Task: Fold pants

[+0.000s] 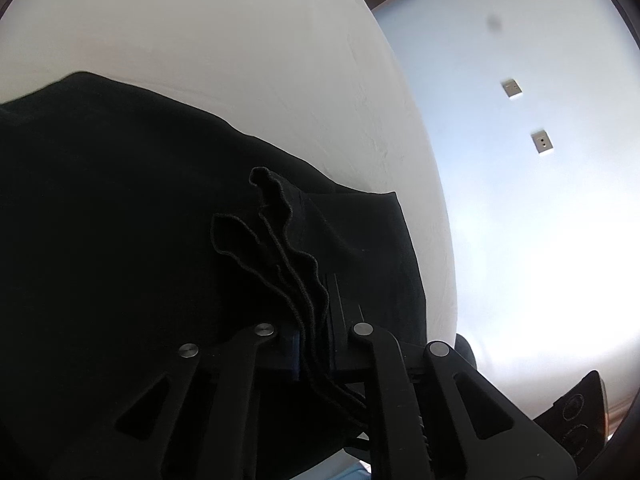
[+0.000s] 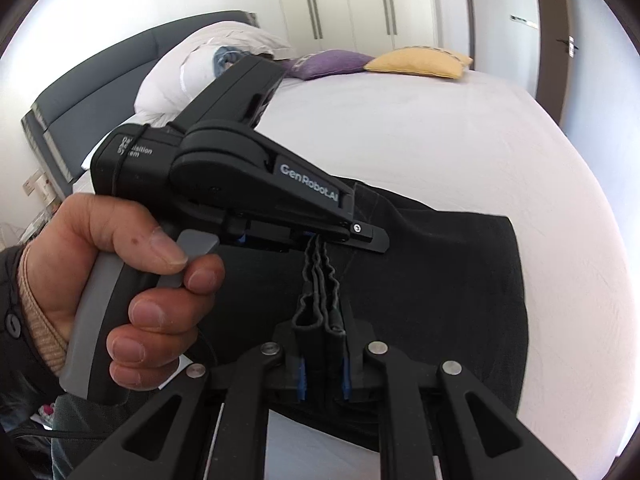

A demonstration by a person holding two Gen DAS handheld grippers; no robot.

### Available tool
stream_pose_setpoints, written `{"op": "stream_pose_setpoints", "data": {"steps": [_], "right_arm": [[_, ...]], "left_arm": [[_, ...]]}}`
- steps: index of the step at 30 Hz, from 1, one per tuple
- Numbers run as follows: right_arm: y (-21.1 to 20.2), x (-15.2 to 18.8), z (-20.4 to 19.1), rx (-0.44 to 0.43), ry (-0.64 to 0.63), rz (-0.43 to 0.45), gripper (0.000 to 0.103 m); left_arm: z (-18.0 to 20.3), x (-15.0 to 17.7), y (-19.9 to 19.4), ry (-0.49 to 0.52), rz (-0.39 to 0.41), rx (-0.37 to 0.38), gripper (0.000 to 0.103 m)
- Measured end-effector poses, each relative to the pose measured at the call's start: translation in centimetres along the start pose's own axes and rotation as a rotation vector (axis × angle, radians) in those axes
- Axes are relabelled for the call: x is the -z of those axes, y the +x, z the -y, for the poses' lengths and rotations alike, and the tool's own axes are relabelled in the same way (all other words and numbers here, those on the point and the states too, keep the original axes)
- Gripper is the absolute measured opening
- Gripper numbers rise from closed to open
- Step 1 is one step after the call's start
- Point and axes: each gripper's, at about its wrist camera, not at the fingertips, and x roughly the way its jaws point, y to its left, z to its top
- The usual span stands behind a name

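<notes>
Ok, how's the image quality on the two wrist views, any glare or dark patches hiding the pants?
Left wrist view: the wall is washed out by bright glare at lower right, the pants are nearly solid black with folds hard to read, and a dark smudge sits near the top. Right wrist view: evenly lit and sharp, with strong fisheye bending of the bed.

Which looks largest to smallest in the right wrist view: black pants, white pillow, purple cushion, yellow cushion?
1. Black pants, by far, though nearest the camera.
2. White pillow.
3. Purple cushion and yellow cushion look about alike; I won't rank them, as the purple one is partly hidden.
</notes>
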Motion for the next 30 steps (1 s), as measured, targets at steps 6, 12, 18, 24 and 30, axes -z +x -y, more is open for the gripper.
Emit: {"op": "stream_pose_setpoints", "data": {"steps": [6, 12, 18, 24, 30], "right_arm": [[2.7, -1.7, -3.9, -0.079, -0.062, -0.020, 0.014], [6.6, -2.8, -8.0, -0.134, -0.110, -0.077, 0.015], [9.3, -3.2, -9.1, -0.153, -0.106, -0.132, 0.015], [11.5, -2.8, -9.6, -0.155, -0.084, -0.188, 0.019], [9.8, -2.6, -7.8, -0.312, 0.013, -0.217, 0.057]], "left_arm": [[-2.9, -2.1, -2.9, 0.030, 0.014, -0.082, 0.007], [-6.8, -3.6, -3.9, 0.009, 0.005, -0.152, 0.007], [-8.4, -4.8, -3.8, -0.010, 0.017, -0.169, 0.007], [-8.6, -5.3, -2.1, -0.006, 0.001, -0.200, 0.012], [-10.7, -3.9, -7.8, -0.018, 0.126, -0.338, 0.063]]}}
